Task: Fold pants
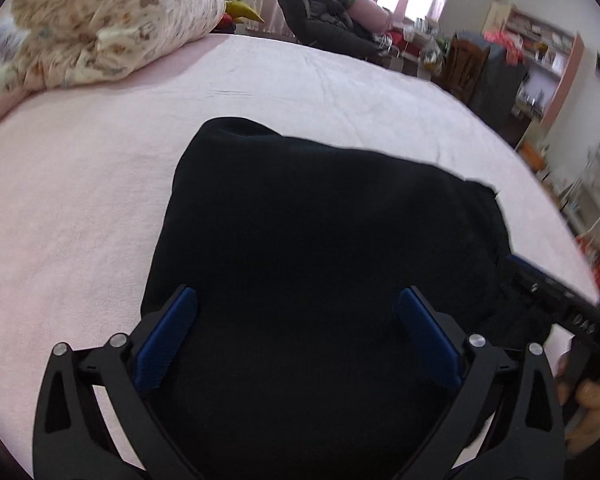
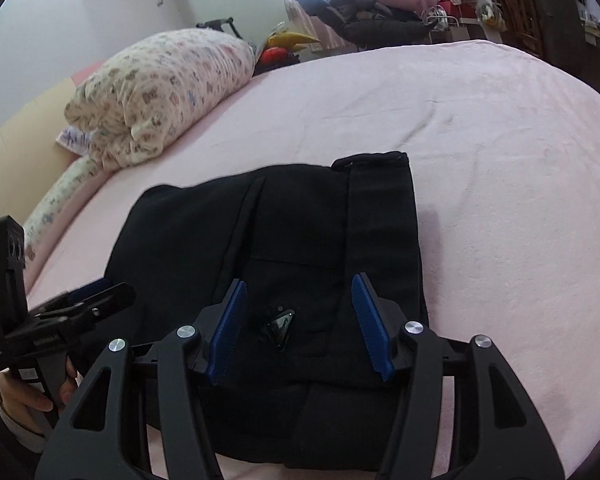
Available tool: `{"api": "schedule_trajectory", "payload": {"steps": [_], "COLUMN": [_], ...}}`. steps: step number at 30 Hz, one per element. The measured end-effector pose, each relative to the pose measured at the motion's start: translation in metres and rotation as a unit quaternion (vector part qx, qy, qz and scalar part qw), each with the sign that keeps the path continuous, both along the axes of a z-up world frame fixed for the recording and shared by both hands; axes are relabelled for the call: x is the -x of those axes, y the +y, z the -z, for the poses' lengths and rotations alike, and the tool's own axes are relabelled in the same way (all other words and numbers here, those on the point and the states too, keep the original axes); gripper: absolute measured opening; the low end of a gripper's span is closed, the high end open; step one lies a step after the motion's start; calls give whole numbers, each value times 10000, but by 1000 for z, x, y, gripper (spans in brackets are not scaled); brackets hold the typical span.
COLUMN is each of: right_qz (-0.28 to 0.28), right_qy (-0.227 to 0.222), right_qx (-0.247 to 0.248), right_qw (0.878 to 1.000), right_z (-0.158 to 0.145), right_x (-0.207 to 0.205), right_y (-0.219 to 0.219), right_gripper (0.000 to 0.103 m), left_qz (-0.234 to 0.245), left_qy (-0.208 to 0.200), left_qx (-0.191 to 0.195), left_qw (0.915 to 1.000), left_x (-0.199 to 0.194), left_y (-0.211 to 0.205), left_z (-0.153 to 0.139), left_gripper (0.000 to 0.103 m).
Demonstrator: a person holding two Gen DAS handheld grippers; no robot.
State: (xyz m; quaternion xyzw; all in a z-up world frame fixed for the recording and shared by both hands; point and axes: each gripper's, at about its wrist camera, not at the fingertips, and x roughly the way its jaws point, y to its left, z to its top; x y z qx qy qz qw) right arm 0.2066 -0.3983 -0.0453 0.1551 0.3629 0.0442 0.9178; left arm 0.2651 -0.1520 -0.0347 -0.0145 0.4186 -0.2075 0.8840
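Observation:
The black pants (image 1: 320, 240) lie folded into a compact stack on the pink bed; in the right wrist view the pants (image 2: 292, 240) show a waistband edge at the far side and a small logo tag near my fingers. My left gripper (image 1: 296, 300) is open and empty, hovering just above the near part of the stack. My right gripper (image 2: 298, 284) is open and empty above the stack's near edge. The left gripper (image 2: 88, 296) also shows at the left of the right wrist view, and the right gripper (image 1: 540, 284) at the right of the left wrist view.
The pink bed sheet (image 1: 80, 200) spreads all around the pants. A floral duvet bundle (image 2: 160, 92) lies at the far left of the bed. Dark clothes on a chair (image 1: 320, 12) and shelves (image 1: 540, 48) stand beyond the bed.

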Motion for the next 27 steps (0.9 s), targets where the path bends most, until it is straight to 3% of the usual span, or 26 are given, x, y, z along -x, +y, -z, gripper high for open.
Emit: {"api": "schedule_trajectory", "payload": {"steps": [4, 8, 11, 17, 22, 27], "right_qz": [-33, 56, 297, 305, 290, 420], "right_qy": [-29, -92, -434, -843, -1054, -1248], "right_qx": [72, 72, 177, 794, 1139, 1360], "right_qw": [10000, 9999, 9985, 9928, 9875, 9819], "right_z": [4, -10, -31, -54, -59, -61], "right_x": [-1, 8, 38, 111, 156, 189], "right_y": [2, 0, 1, 29, 60, 83], "right_gripper": [58, 59, 77, 93, 94, 96], "left_qz": [-9, -48, -55, -304, -564, -713], "left_qy": [-86, -335, -861, -1422, -1938, -1927], "left_qx": [-113, -271, -270, -126, -256, -417], "left_qw": [9999, 9991, 9959, 9893, 9791, 9778], "left_x": [0, 23, 62, 133, 195, 222], "left_y": [-3, 2, 16, 49, 68, 73], "left_z": [2, -14, -34, -59, -65, -65], "left_gripper": [101, 101, 101, 101, 101, 101]}}
